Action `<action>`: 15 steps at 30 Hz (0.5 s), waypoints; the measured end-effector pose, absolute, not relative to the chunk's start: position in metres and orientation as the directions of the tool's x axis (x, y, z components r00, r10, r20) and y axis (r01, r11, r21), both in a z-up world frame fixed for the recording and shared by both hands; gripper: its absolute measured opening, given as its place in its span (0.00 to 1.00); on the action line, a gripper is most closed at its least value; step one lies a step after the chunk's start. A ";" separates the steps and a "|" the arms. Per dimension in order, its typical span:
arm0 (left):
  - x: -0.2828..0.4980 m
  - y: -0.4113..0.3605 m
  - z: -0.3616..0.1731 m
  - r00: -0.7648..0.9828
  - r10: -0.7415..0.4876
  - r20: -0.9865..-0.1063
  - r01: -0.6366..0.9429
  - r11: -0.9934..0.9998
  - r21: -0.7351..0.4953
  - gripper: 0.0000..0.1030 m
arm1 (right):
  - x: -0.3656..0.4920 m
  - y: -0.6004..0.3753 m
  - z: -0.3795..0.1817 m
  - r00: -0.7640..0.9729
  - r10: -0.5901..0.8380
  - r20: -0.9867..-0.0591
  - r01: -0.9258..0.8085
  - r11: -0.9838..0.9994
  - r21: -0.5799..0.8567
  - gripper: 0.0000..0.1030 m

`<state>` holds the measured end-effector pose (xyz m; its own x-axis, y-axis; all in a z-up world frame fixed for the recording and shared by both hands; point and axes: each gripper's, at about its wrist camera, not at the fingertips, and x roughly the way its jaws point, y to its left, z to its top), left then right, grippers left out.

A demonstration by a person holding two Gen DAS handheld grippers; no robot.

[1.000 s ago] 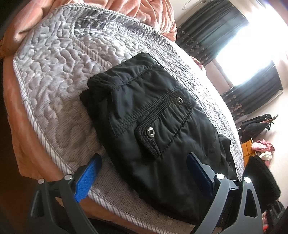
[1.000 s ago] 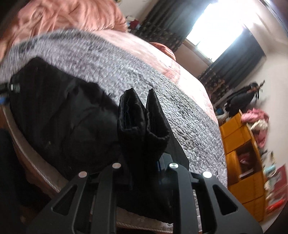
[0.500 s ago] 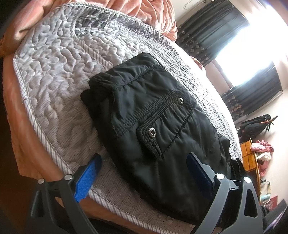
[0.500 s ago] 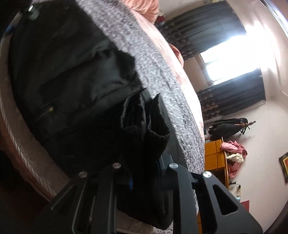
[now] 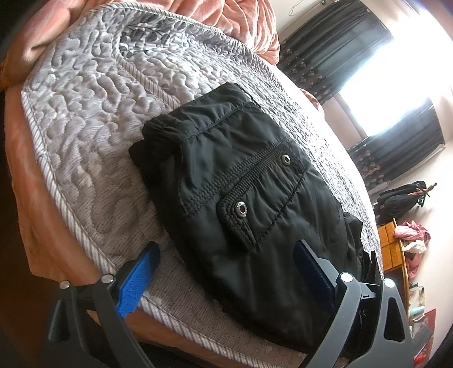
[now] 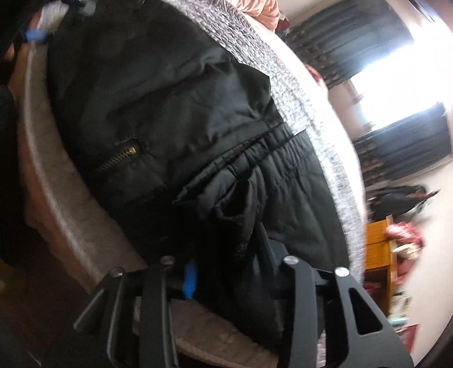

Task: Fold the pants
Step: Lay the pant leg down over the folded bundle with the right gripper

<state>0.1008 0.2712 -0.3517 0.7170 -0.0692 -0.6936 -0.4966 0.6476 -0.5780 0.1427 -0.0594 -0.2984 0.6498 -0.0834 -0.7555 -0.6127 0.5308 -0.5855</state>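
1. Black padded nylon pants (image 5: 246, 198), folded into a thick bundle, lying on a grey quilted bedspread (image 5: 85, 113) near the bed's front edge.
2. Elastic waistband at the far end in the left wrist view, with a flapped pocket and two metal snap buttons (image 5: 241, 208) facing up.
3. Left gripper (image 5: 226, 271) with blue-padded fingers (image 5: 138, 278) spread wide, hovering over the near edge of the bundle, released and gripping nothing.
4. Right gripper (image 6: 226, 271) low over the other end of the bundle, jaws opening, a fold of black fabric standing between them; pads mostly hidden by cloth, no visible pressing.
5. Brass zipper (image 6: 121, 157) visible on the pants in the right wrist view, close to the bedspread's border.
6. Peach-pink blanket (image 5: 240, 17) bunched at the far side of the bed.
7. Dark curtains (image 5: 339, 42) around a bright window, an orange wooden shelf unit (image 6: 376, 243) by the wall.
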 end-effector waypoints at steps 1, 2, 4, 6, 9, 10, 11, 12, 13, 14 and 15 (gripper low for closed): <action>0.101 0.271 -0.352 0.717 -0.070 -0.694 -0.497 0.647 -0.578 0.93 | 0.146 -0.067 -0.289 0.603 -0.027 -0.798 -0.640 0.580 -0.503 0.43; 0.101 0.272 -0.352 0.716 -0.070 -0.694 -0.497 0.647 -0.578 0.93 | 0.149 -0.074 -0.280 0.568 0.023 -0.823 -0.654 0.620 -0.434 0.44; 0.101 0.272 -0.352 0.717 -0.070 -0.693 -0.496 0.647 -0.579 0.93 | 0.159 -0.094 -0.257 0.470 0.172 -0.866 -0.670 0.708 -0.223 0.62; 0.101 0.272 -0.352 0.719 -0.072 -0.691 -0.496 0.644 -0.582 0.93 | 0.169 -0.118 -0.235 0.426 0.298 -0.854 -0.632 0.774 -0.045 0.66; 0.099 0.272 -0.351 0.723 -0.075 -0.686 -0.493 0.639 -0.590 0.93 | 0.180 -0.134 -0.223 0.413 0.334 -0.847 -0.588 0.809 0.032 0.66; 0.099 0.271 -0.350 0.725 -0.076 -0.685 -0.489 0.643 -0.589 0.93 | 0.181 -0.135 -0.225 0.413 0.330 -0.849 -0.590 0.807 0.026 0.66; 0.098 0.271 -0.350 0.725 -0.077 -0.685 -0.488 0.644 -0.589 0.93 | 0.183 -0.132 -0.228 0.412 0.321 -0.853 -0.594 0.804 0.016 0.66; 0.098 0.271 -0.349 0.724 -0.077 -0.685 -0.488 0.645 -0.589 0.93 | 0.178 -0.129 -0.232 0.414 0.309 -0.856 -0.595 0.804 0.002 0.66; 0.097 0.271 -0.349 0.724 -0.078 -0.685 -0.489 0.642 -0.590 0.93 | 0.179 -0.125 -0.236 0.413 0.301 -0.860 -0.600 0.800 -0.008 0.66; 0.097 0.272 -0.350 0.725 -0.079 -0.685 -0.491 0.637 -0.594 0.93 | 0.179 -0.121 -0.242 0.412 0.293 -0.863 -0.603 0.798 -0.017 0.66; 0.096 0.273 -0.349 0.725 -0.080 -0.684 -0.493 0.634 -0.596 0.93 | 0.180 -0.117 -0.245 0.412 0.283 -0.866 -0.603 0.797 -0.026 0.66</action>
